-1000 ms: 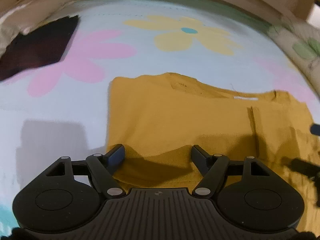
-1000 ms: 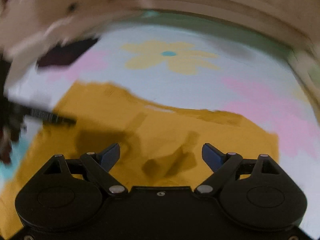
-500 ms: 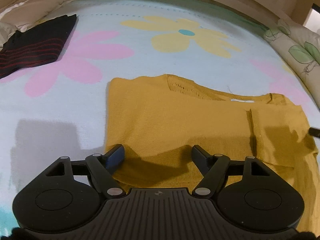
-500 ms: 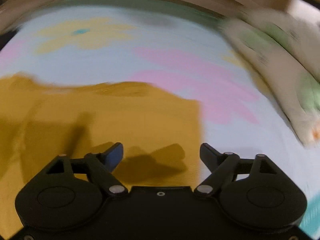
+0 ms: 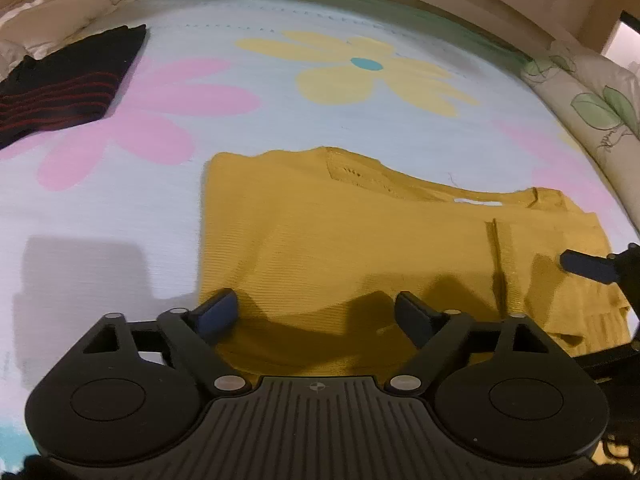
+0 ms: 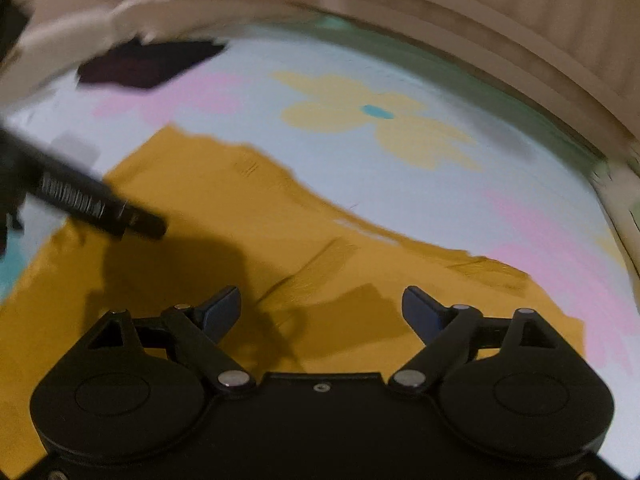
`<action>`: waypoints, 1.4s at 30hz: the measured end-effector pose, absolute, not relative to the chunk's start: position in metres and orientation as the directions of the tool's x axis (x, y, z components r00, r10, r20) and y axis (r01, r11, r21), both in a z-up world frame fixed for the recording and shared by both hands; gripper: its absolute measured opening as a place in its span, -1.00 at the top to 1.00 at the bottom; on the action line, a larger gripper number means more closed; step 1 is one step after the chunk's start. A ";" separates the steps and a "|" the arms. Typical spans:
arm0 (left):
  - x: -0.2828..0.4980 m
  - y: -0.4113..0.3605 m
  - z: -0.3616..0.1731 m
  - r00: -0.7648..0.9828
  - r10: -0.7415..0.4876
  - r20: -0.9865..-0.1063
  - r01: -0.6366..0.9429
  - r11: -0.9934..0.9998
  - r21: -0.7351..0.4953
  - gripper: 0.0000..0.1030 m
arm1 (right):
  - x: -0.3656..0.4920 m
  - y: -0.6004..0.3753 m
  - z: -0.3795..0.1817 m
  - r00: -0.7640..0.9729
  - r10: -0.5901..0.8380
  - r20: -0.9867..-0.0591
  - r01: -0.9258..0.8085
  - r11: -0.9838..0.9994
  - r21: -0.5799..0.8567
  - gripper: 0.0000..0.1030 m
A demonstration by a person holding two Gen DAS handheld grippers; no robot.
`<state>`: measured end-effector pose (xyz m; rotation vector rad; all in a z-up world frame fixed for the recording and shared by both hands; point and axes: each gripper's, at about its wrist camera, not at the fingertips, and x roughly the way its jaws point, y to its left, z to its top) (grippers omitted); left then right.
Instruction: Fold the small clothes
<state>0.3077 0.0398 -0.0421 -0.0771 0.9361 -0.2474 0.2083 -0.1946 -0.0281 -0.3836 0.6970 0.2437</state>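
Here both the left gripper [image 5: 316,312] and right gripper [image 6: 322,308] have just been opening, nothing between them, over the mustard top [image 5: 340,240].

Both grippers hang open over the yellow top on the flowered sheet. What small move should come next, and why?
Probably lower the left gripper onto the near hem of the yellow top and close. Its jaws have just been opening, nothing sits between them, and the top lies flat, partly folded. The right gripper is likewise open over the other side, ready to pinch too.

Warm, dim light is seen; shadows are cast on the yellow garment [image 5: 340,240]; the right-wrist view is motion-blurred, edges bowed.
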 end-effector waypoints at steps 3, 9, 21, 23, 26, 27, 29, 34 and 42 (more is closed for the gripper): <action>0.308 0.036 -0.044 0.565 -0.248 -0.787 0.191 0.967 -0.168 -0.85 | 0.218 -0.225 -0.031 0.743 0.003 -0.669 -0.256 0.925 -0.280 -0.71; 0.308 0.029 -0.047 0.568 -0.234 -0.789 0.197 0.970 -0.145 -0.97 | 0.230 -0.350 -0.013 0.682 -0.217 -0.699 0.137 0.976 -0.170 -0.72; 0.309 0.062 -0.015 0.712 -0.187 -0.677 0.075 0.979 -0.191 -0.72 | 0.236 -0.438 -0.007 0.763 0.191 -0.618 0.129 0.891 0.435 -0.63; 0.310 0.071 -0.017 0.713 -0.179 -0.678 0.043 0.976 -0.213 -0.72 | 0.237 -0.434 -0.010 0.755 0.257 -0.604 0.095 0.868 0.488 -0.50; 0.311 0.081 -0.022 0.700 -0.160 -0.695 0.013 0.977 -0.212 -0.72 | 0.245 -0.419 -0.021 0.724 0.290 -0.626 0.067 0.874 0.482 -0.42; 0.311 0.083 -0.024 0.697 -0.153 -0.701 0.005 0.978 -0.209 -0.72 | 0.240 -0.410 -0.022 0.714 0.300 -0.632 0.057 0.875 0.481 -0.32; 0.311 0.092 -0.025 0.695 -0.138 -0.706 -0.015 0.978 -0.207 -0.72 | 0.247 -0.404 -0.028 0.691 0.319 -0.648 0.041 0.879 0.475 0.00; 0.314 0.102 -0.015 0.717 -0.123 -0.686 -0.043 0.975 -0.219 -0.72 | 0.248 -0.377 -0.015 0.673 0.274 -0.687 -0.042 0.941 0.335 0.75; 0.317 0.069 -0.020 0.691 -0.124 -0.712 0.041 0.990 -0.133 -0.73 | 0.238 -0.404 0.001 0.728 0.097 -0.678 0.075 0.973 0.220 0.67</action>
